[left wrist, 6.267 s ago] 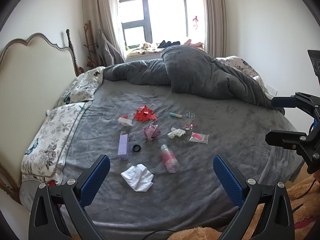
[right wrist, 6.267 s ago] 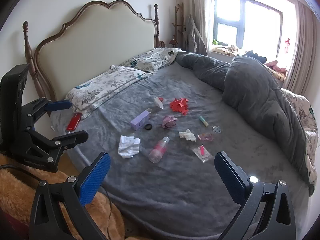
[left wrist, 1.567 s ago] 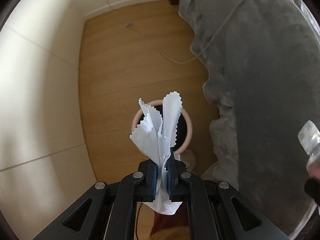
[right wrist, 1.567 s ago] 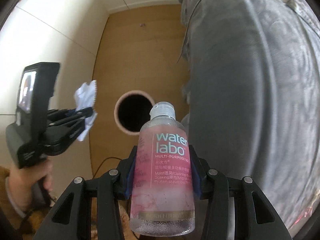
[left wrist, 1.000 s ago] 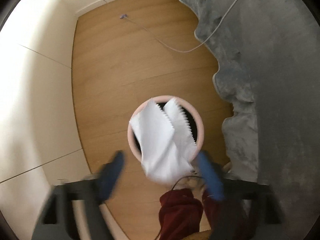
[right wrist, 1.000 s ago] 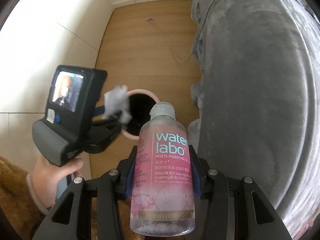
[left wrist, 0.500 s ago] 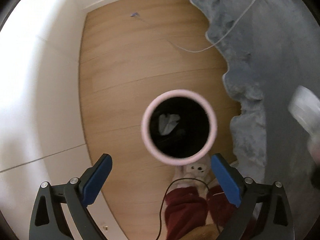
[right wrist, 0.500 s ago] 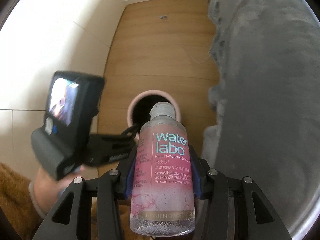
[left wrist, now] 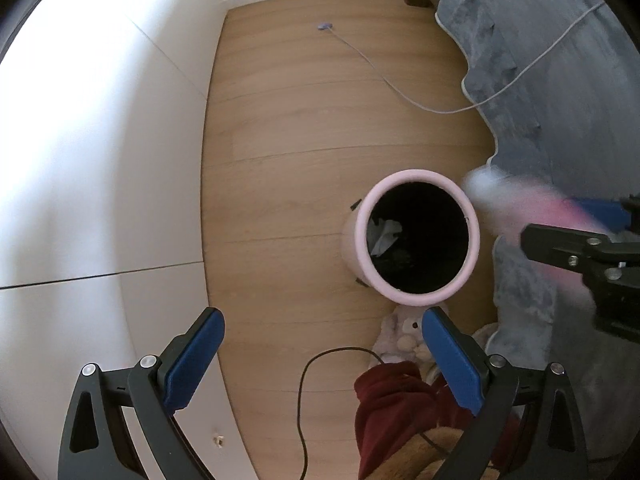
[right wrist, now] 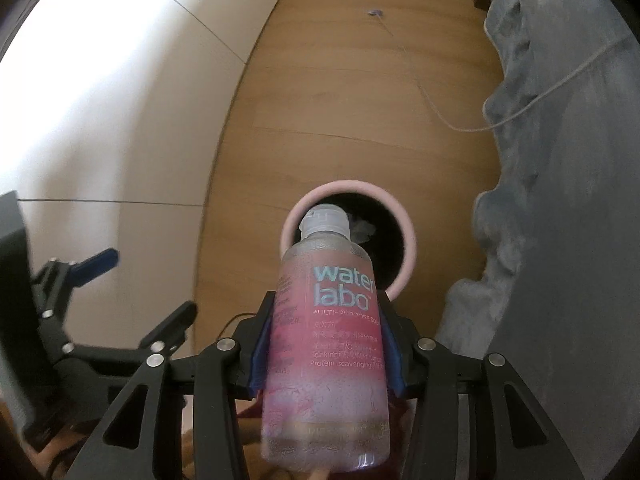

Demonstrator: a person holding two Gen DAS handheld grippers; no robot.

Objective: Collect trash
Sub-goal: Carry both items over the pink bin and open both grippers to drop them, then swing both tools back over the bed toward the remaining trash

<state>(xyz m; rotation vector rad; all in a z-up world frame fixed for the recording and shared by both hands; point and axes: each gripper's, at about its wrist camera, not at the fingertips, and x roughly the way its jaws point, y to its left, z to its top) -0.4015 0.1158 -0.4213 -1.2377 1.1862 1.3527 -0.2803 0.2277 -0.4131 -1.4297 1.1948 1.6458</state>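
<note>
A pink round bin (left wrist: 472, 216) stands on the wooden floor beside the bed; a white tissue (left wrist: 385, 234) lies inside it. My left gripper (left wrist: 322, 344) is open and empty, above the floor just left of the bin. My right gripper (right wrist: 326, 332) is shut on a pink "water labo" bottle (right wrist: 326, 344), its cap pointing over the bin's rim (right wrist: 410, 240). In the left wrist view the bottle (left wrist: 516, 208) is a blur at the bin's right edge, held by the right gripper (left wrist: 580, 236).
The grey bedspread (left wrist: 568, 80) hangs down at the right, with a thin cable (left wrist: 400, 92) trailing across the floor. A white wall (left wrist: 100, 140) runs along the left. A plush toy (left wrist: 400, 336), a dark red garment (left wrist: 396, 412) and a black cord (left wrist: 304, 400) lie near the bin.
The left gripper opened and dropped the tissue into the bin, then shifted left. The right gripper has carried the bottle over the bin's rim.
</note>
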